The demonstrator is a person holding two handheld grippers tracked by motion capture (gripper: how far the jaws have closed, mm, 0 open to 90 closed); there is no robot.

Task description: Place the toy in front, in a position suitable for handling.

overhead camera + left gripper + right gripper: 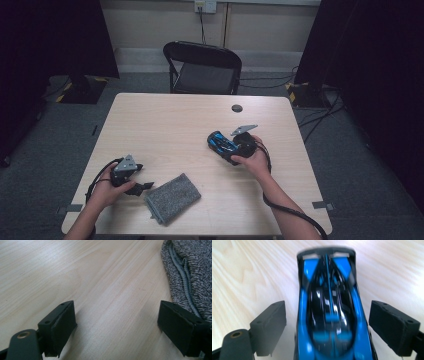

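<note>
Pale wood table [165, 120] under the high view, with a dark folding chair [202, 67] beyond its far edge and grey floor all round. I note the blue and black toy car [221, 143] right of centre, nose pointing toward the far left, well clear of every edge. My right gripper [239, 145] sits at its tail; in the right gripper view the car [329, 312] lies between the two black jaws, which stand wide apart with a gap on each side, so nothing is clamped. The right hand [254, 159] wraps the gripper body from behind, forearm running back to the near right edge. A grey knit cloth [172, 197] lies near the front edge, left of centre. My left gripper [134, 186] rests just beside the cloth's left side, jaws spread and empty; in the left gripper view bare wood lies between them and the cloth [192, 272] runs past the right-hand jaw. A small dark disc [237, 108] sits near the far edge. Broad bare wood lies across the middle and far left.
</note>
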